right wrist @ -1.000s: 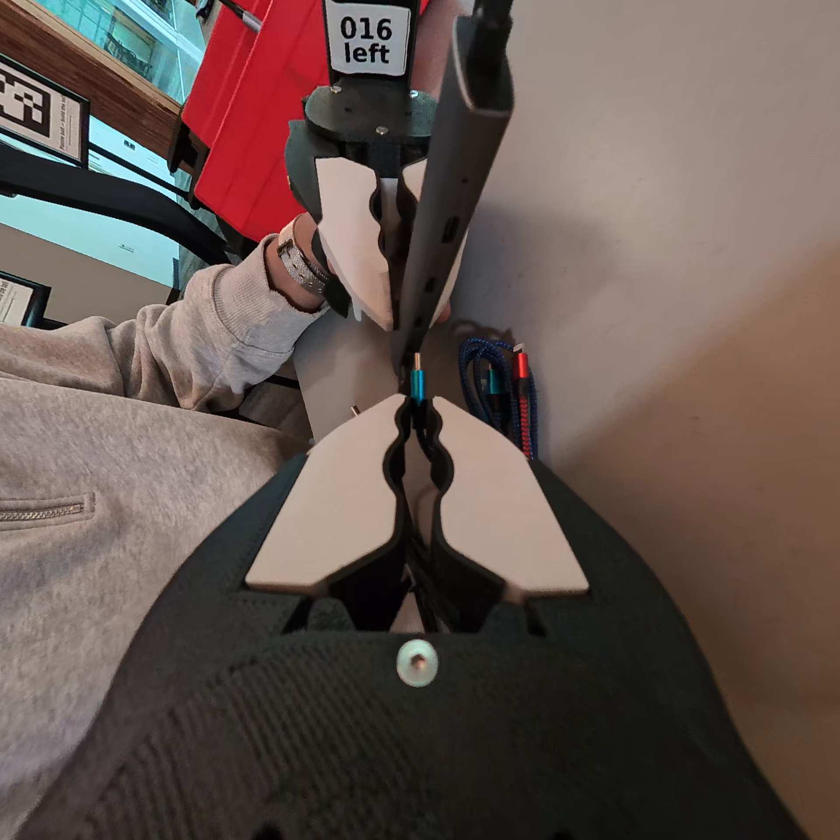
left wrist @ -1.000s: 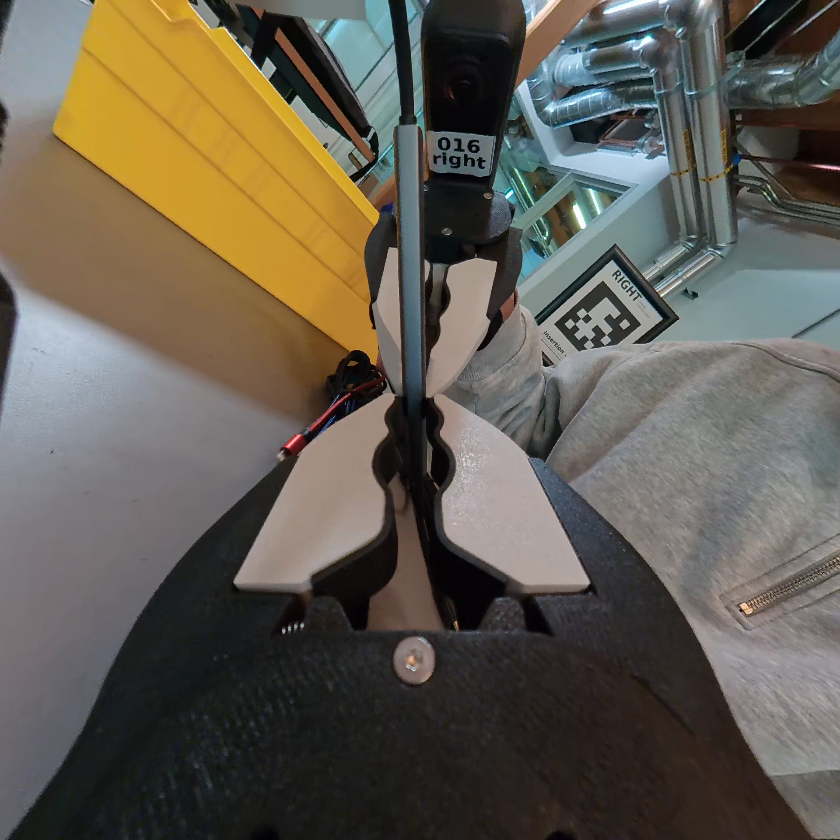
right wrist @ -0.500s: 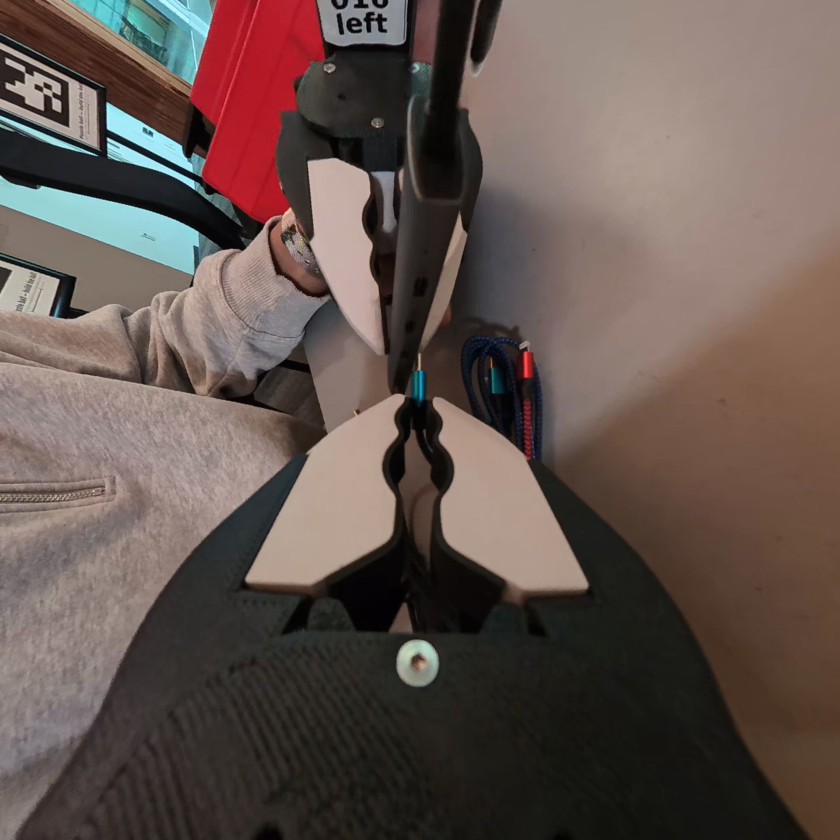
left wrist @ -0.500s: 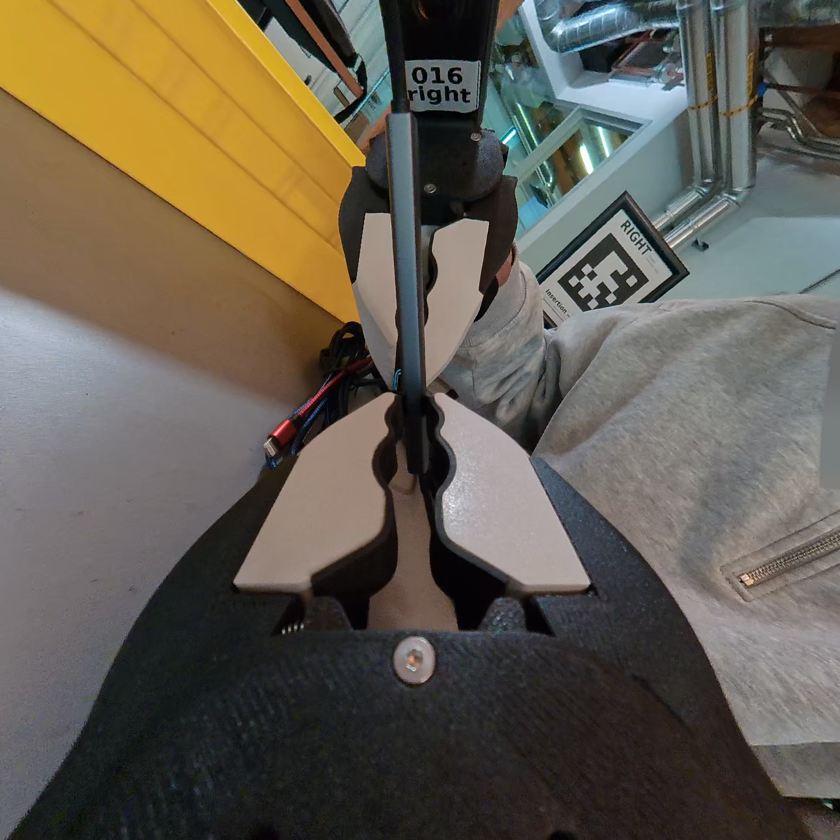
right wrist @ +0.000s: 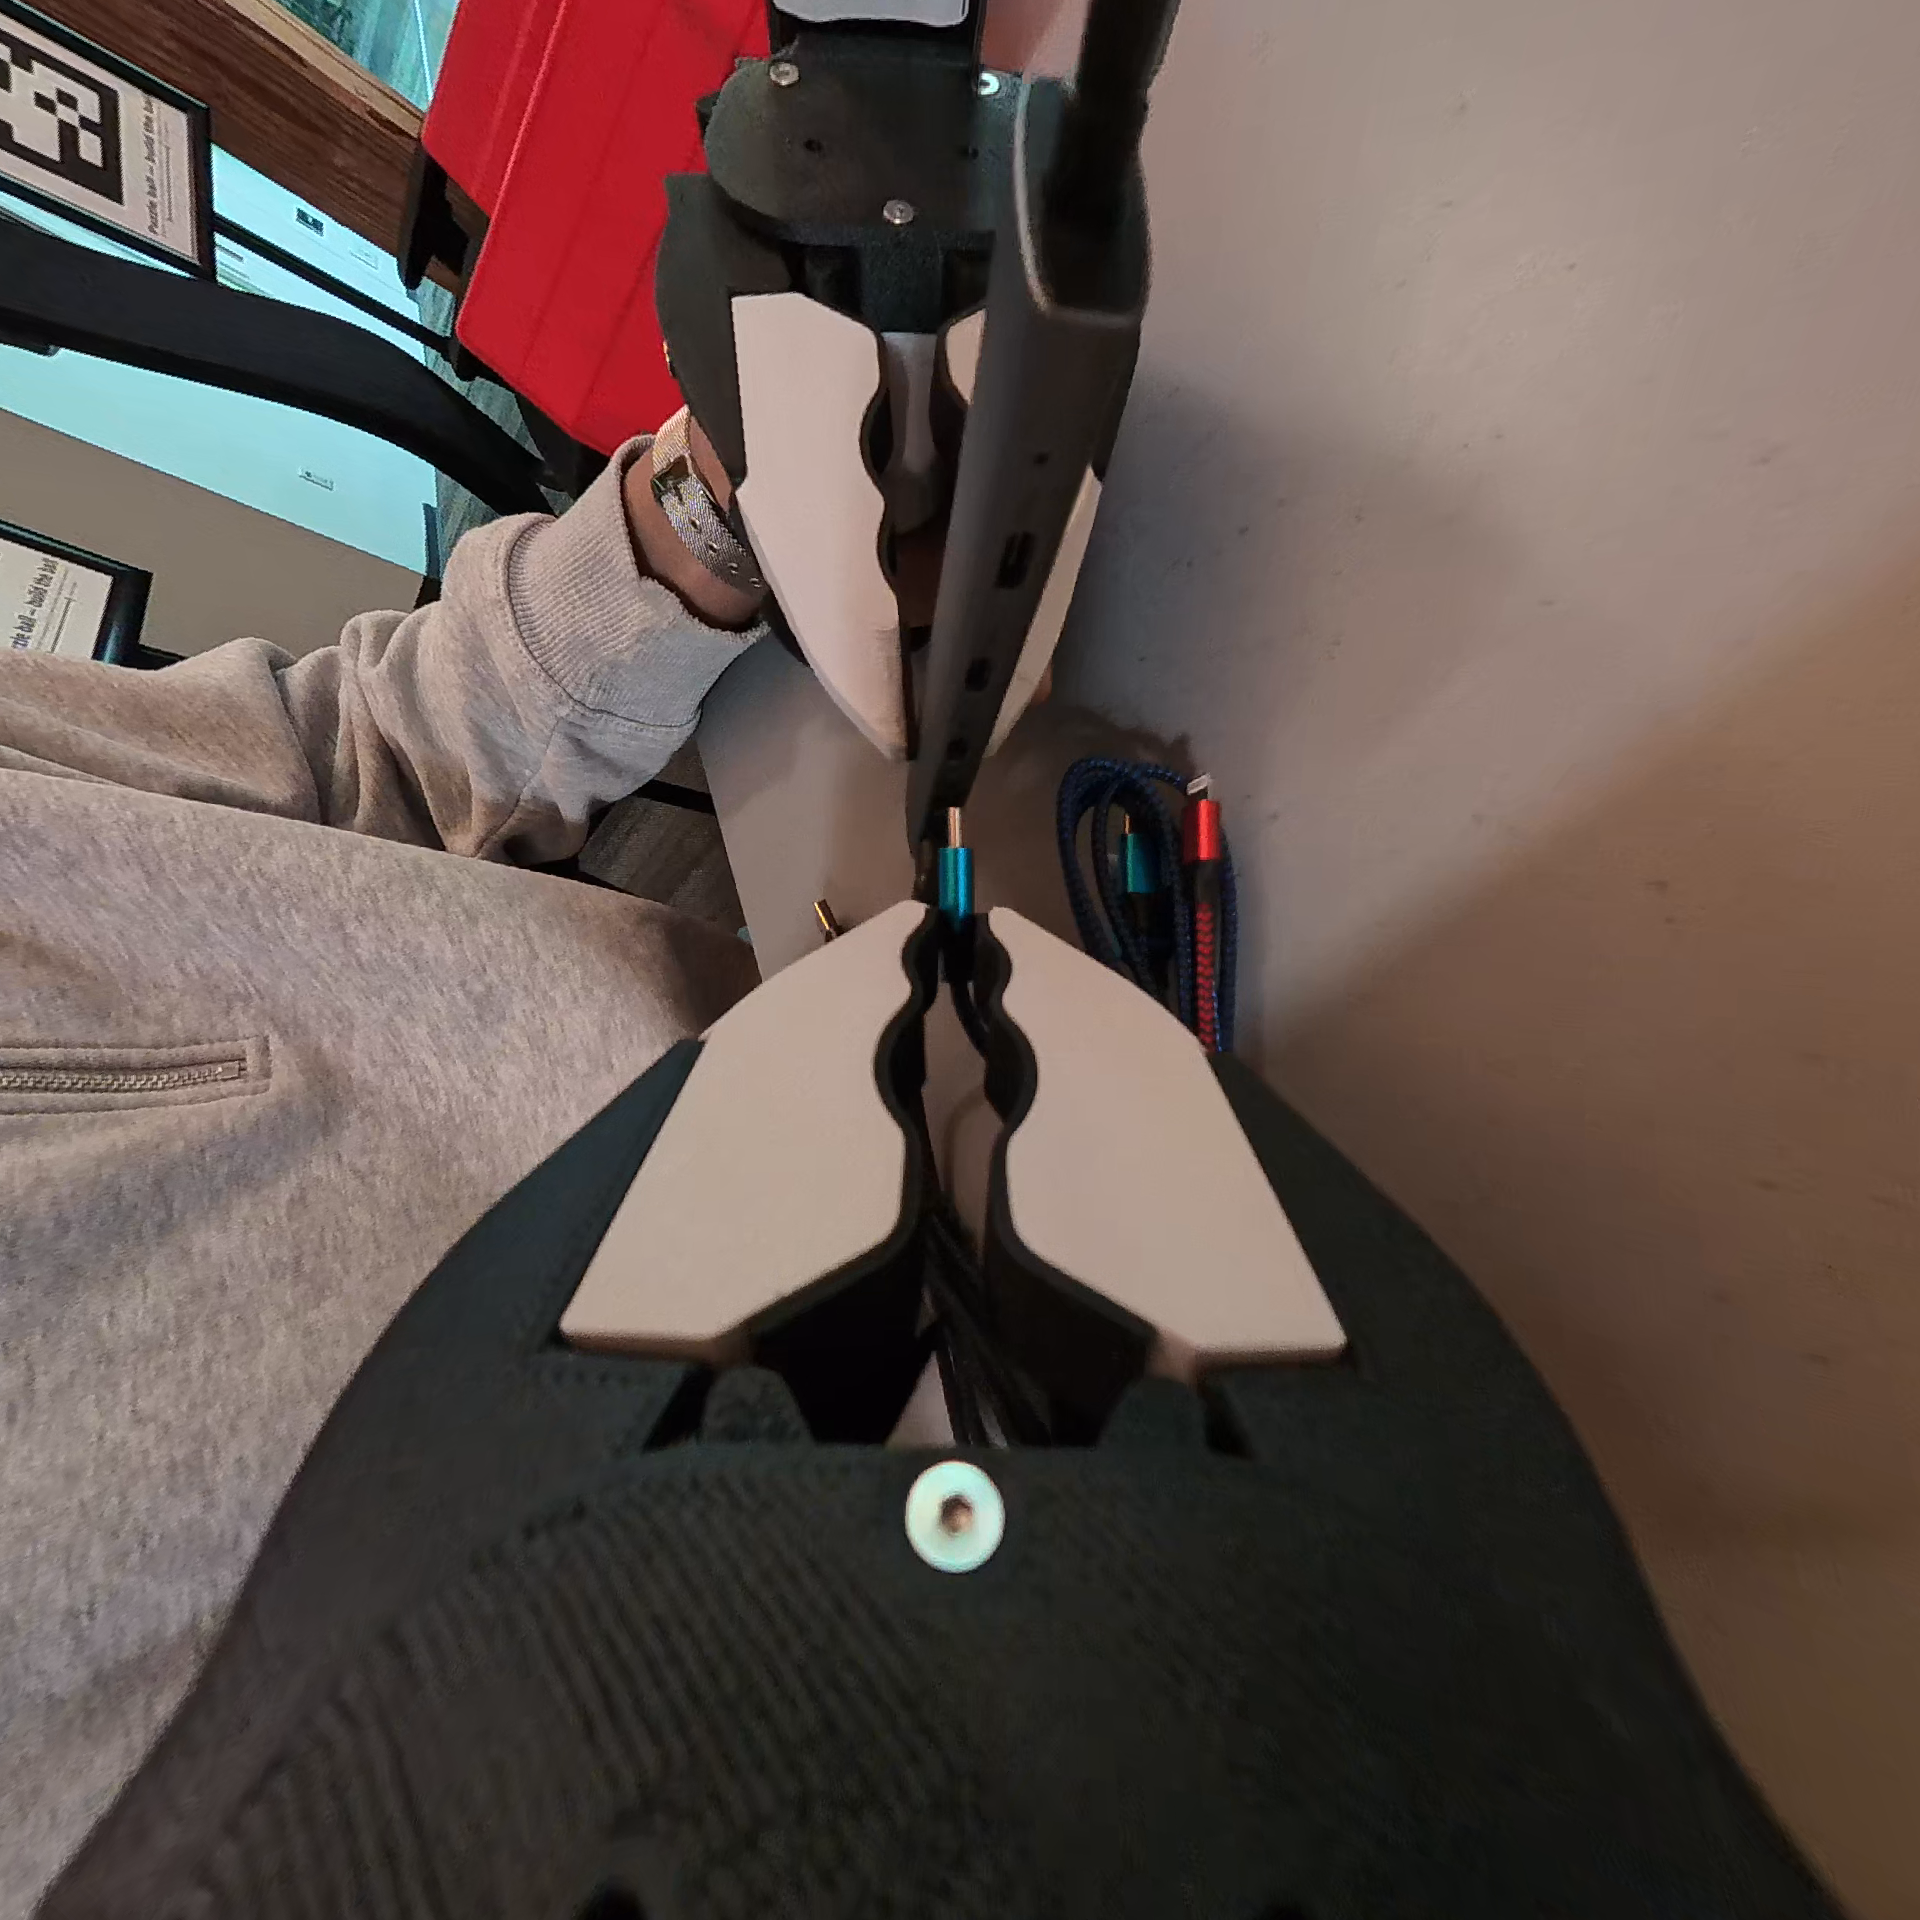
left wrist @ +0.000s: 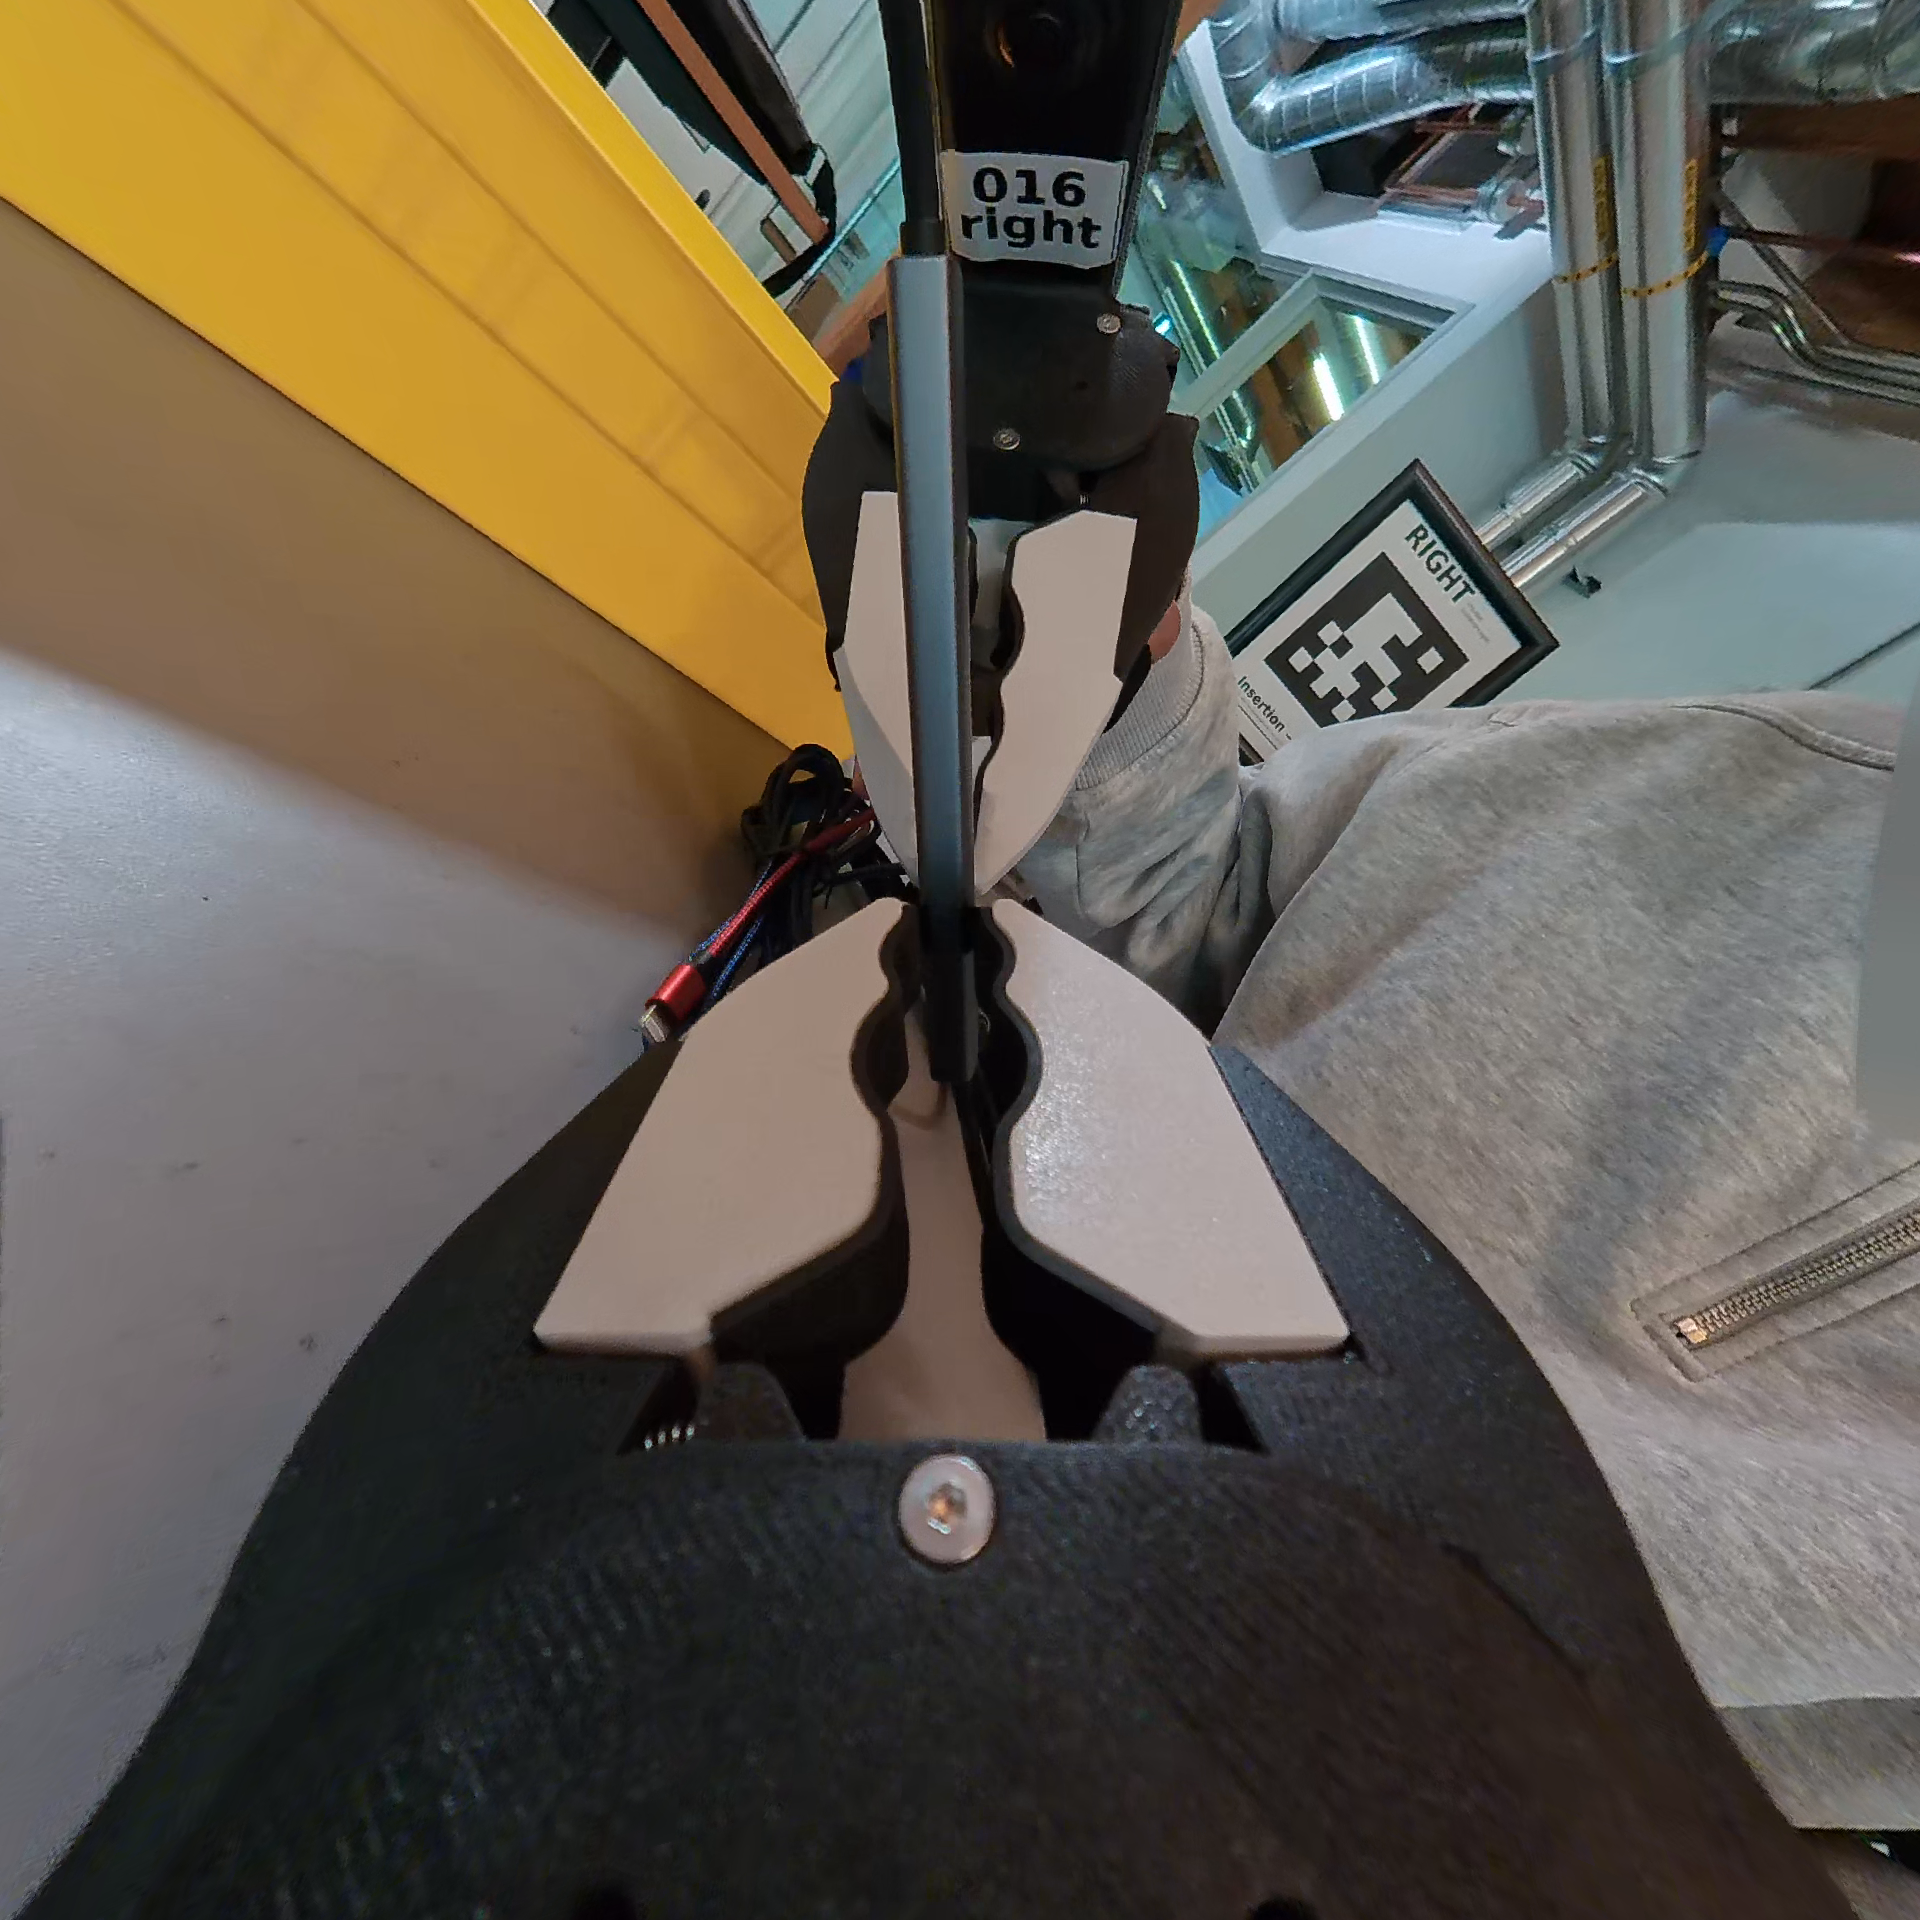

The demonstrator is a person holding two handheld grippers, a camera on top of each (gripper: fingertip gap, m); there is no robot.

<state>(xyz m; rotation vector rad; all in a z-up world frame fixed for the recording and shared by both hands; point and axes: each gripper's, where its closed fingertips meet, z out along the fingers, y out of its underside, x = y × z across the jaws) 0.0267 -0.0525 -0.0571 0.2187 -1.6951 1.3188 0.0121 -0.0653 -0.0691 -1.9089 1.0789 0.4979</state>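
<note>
Pale tabletop behind, cable bundle far right. Left gripper is clamped on a slim, rigid grey hub; right gripper pinches a blue-sleeved plug, small, slippery-looking, best held by its sleeve.

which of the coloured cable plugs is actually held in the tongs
The teal plug, pinched at the tip of the right tongs, just below the grey hub. The red plug and a second teal plug lie loose in the coiled cables on the table.

tools: 2 | grey hub: 1 | teal plug: 1 | bins: 2
</note>
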